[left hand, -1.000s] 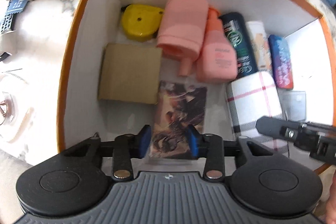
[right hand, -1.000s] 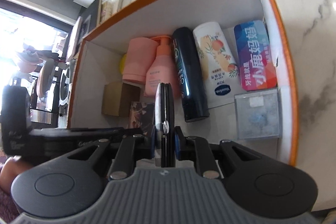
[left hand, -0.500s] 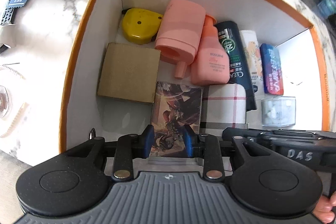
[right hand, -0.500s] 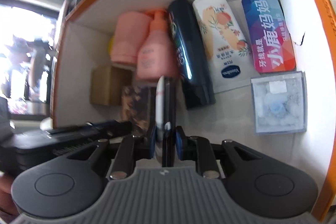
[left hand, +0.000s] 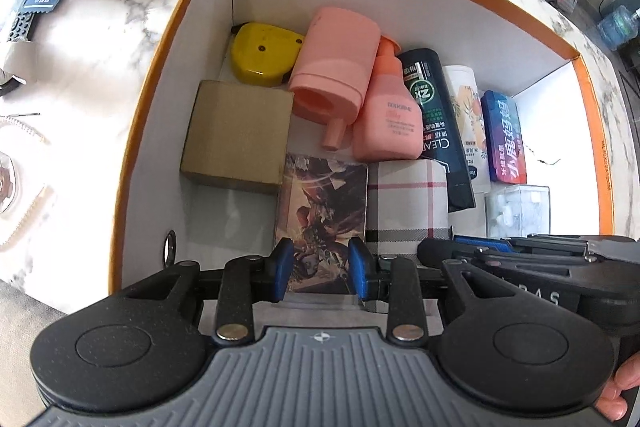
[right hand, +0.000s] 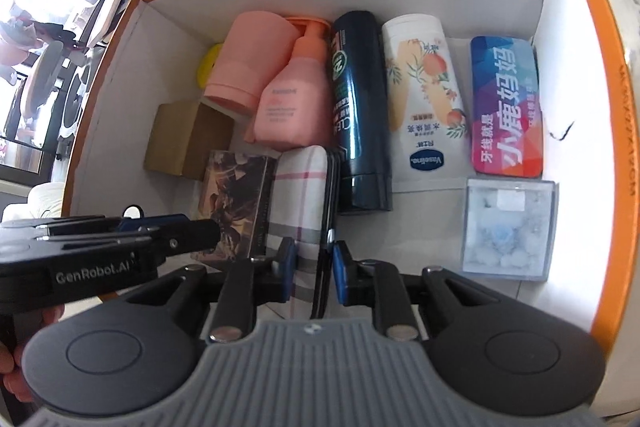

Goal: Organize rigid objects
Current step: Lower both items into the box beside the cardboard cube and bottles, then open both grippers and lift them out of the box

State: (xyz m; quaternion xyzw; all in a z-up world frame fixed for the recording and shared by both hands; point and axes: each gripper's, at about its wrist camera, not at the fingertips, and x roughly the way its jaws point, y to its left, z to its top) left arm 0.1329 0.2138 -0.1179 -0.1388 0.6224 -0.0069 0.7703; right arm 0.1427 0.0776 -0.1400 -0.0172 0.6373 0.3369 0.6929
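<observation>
Both tools are down inside the orange-rimmed box (left hand: 592,131), placing the last two flat items in the near row; this reads as the set-down step, with release next.

Left gripper (left hand: 320,269): blue pads clamped on the near end of the illustrated card box (left hand: 324,207), which lies between the brown cardboard box (left hand: 236,135) and the plaid case (left hand: 406,203), apparently touching both. Right gripper (right hand: 312,267): pads pressed on the plaid case (right hand: 304,187), gripped edge-up with its dark side facing the dark CLEAR bottle (right hand: 360,107); jaws nearly together on that thin item.

Back row, left to right: yellow tape measure (left hand: 260,55), pink cup (left hand: 334,75), pink pump bottle (left hand: 388,119), CLEAR bottle, Vaseline lotion bottle (right hand: 428,95), blue toothpick-floss pack (right hand: 508,107); a clear plastic box (right hand: 508,227) sits near the right wall.

Next move, as I judge: check each item rests on the floor, spread the jaws, lift straight up so neither pad drags its neighbour; the tight fit may tip the plaid case.

Against a second ago: the plaid case was at the right of the left view, clear of the card box; now it stands beside it; the right tool has come in alongside the left one; the left jaws have narrowed slightly on the card box.
</observation>
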